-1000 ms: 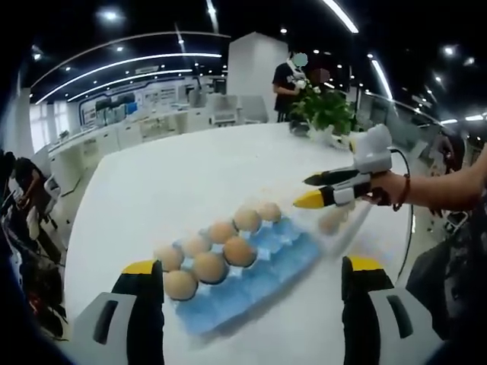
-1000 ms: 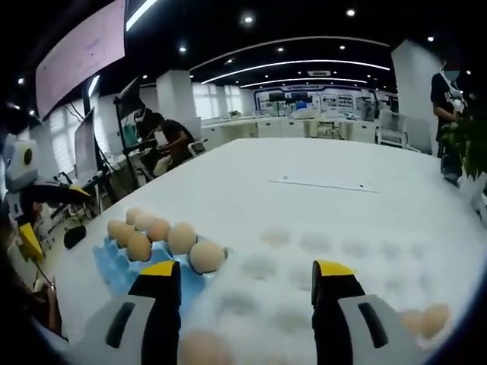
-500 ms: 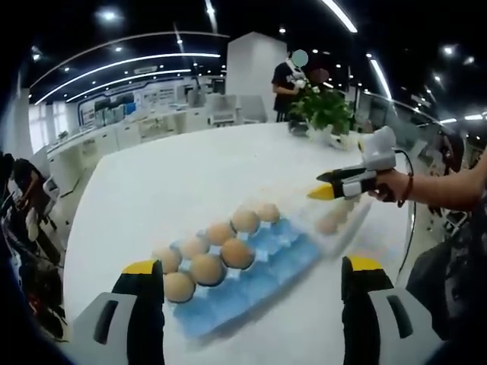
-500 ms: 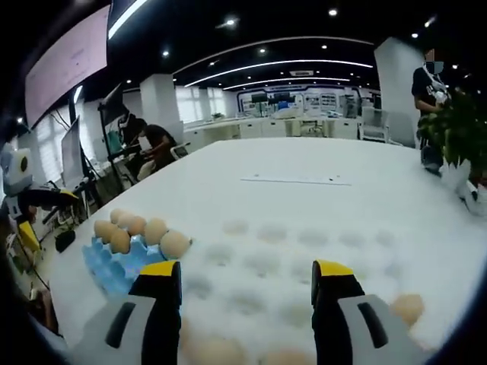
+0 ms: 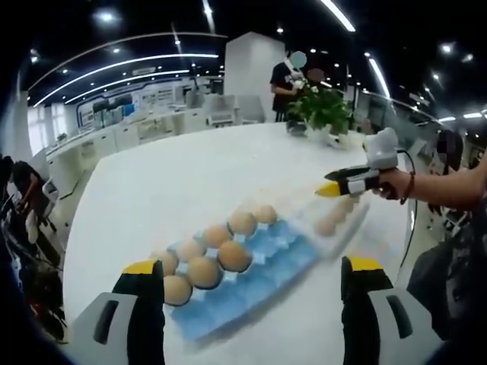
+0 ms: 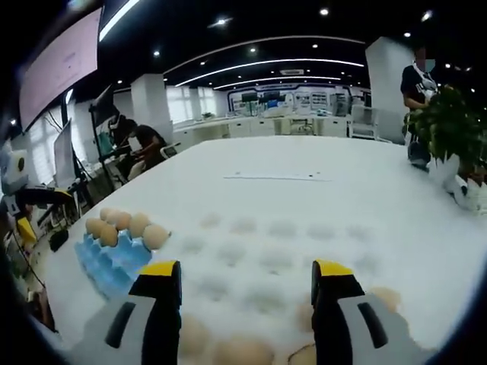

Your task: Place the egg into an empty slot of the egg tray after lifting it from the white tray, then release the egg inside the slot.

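Several eggs lie at the near edge of the white tray, just ahead of the right gripper, whose jaws stand apart and empty; their long axes are too blurred to tell. The blue egg tray runs diagonally in the left gripper view, brown eggs filling its far row. The left gripper is likewise spread and empty. A potted plant stands beyond.
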A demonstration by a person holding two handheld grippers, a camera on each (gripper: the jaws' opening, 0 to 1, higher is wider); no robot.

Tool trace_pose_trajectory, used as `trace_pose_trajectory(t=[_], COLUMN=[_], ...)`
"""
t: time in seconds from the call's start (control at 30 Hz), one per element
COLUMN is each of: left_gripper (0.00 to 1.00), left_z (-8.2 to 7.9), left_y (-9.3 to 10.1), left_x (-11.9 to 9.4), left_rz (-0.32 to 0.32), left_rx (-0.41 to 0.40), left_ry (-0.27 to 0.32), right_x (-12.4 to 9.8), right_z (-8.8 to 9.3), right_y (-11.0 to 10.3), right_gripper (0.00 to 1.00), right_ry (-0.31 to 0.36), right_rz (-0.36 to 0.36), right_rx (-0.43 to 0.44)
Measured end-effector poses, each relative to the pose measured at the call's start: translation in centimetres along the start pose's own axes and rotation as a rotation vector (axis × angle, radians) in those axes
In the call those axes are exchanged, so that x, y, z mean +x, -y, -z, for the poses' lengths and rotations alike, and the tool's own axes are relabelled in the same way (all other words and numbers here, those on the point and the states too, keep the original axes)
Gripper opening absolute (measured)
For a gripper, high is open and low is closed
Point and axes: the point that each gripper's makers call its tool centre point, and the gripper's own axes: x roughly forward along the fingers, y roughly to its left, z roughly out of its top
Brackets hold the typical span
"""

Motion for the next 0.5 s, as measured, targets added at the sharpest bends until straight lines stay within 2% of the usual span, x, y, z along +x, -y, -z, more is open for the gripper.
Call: trace_pose_trajectory(t=[0.33, 0.5], left_gripper=[0.98, 0.99], left_z=[0.0, -0.8], left_y=[0.2, 0.3], left_x=[0.2, 0.3], left_rz=[0.005, 0.015], left_rx=[0.000, -0.015], left_ry=[-0.004, 0.028], right_x=[-0.9, -1.2], right_z=[0.6, 1.4], right_y=[2.5, 3.4], right_gripper=[0.69, 0.64], right_ry=[-0.002, -0.020], right_rz=[0.057, 0.090], right_rx=[0.040, 0.061])
